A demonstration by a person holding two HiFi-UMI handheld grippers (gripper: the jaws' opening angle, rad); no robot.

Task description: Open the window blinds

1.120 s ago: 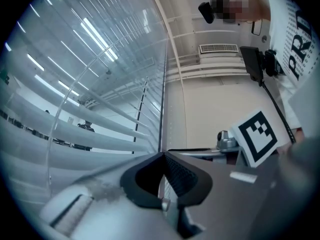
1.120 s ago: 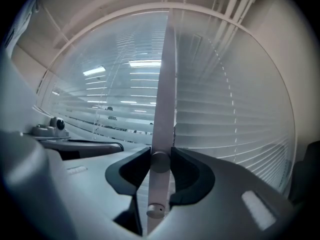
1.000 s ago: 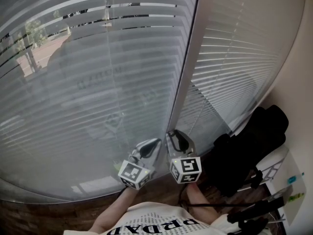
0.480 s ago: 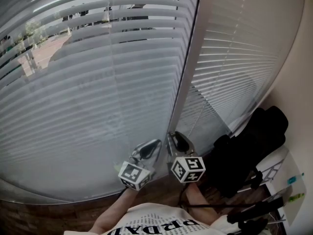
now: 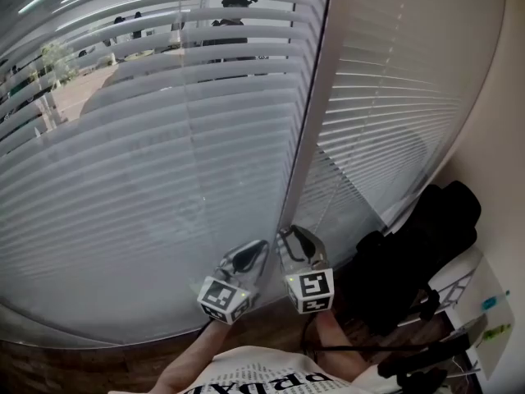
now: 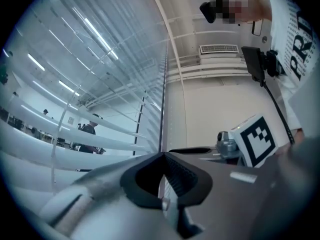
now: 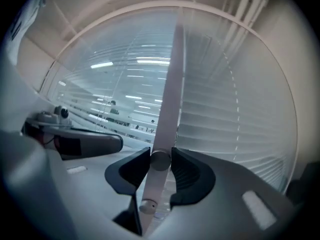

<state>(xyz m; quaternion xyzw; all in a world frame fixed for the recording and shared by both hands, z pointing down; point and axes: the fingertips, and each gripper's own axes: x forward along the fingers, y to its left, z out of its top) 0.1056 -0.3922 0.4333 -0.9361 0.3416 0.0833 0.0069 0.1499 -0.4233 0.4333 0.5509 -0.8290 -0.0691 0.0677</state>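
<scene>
The white window blinds hang fully down, horizontal slats partly tilted with gaps at far left, their pale wand upright.

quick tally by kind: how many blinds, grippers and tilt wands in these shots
blinds: 2 (left blind, right blind)
grippers: 2 (left gripper, right gripper)
tilt wand: 1
total: 5

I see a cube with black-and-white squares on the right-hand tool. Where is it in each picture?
Head view: marker cube, bottom centre, right of the other cube.
Left gripper view: the cube, right of centre, beside the jaws.
Right gripper view: not in it; its jaws grip the blind wand.
Shared landmark: the white blind slats.
</scene>
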